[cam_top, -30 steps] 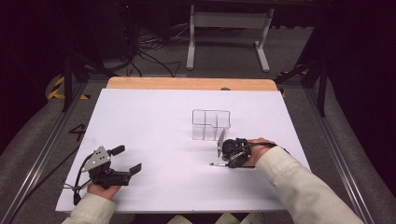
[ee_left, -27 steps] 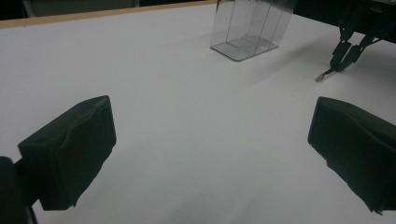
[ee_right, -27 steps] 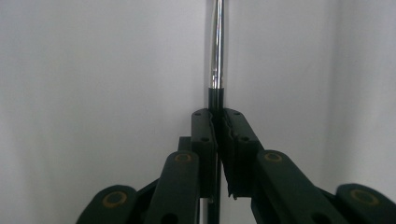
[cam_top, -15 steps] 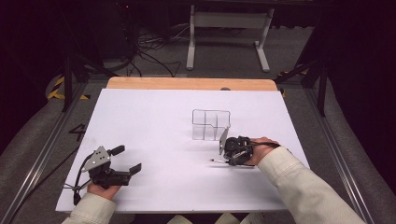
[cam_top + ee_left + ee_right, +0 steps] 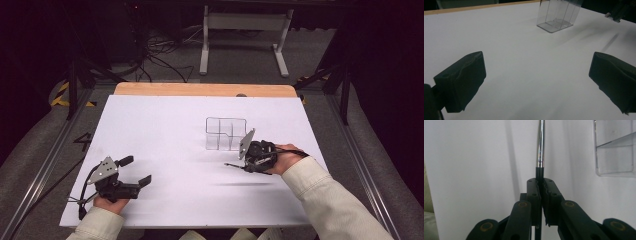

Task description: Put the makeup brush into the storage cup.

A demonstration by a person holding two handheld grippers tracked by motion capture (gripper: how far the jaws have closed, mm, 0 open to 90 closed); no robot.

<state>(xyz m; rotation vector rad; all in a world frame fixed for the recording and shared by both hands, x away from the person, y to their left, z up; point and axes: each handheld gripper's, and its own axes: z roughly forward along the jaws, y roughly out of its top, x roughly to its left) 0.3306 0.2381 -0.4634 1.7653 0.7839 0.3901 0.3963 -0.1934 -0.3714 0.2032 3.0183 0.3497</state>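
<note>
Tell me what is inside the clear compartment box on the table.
The clear compartment box looks empty: through its transparent walls only the white table shows. The right gripper, shut on a thin metal rod, is beside the box, not inside. Nothing covers its compartments.

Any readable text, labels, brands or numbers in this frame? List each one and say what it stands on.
None: no word, brand, number or label reads in any view.
Clear plastic organizer: unmarked.
White table sheet: blank.
Thin metal rod held by the right gripper: no print visible.
Left gripper: black jaws and grey plate carry no lettering.
Yellow-black floor tape: stripes, no text.
</note>
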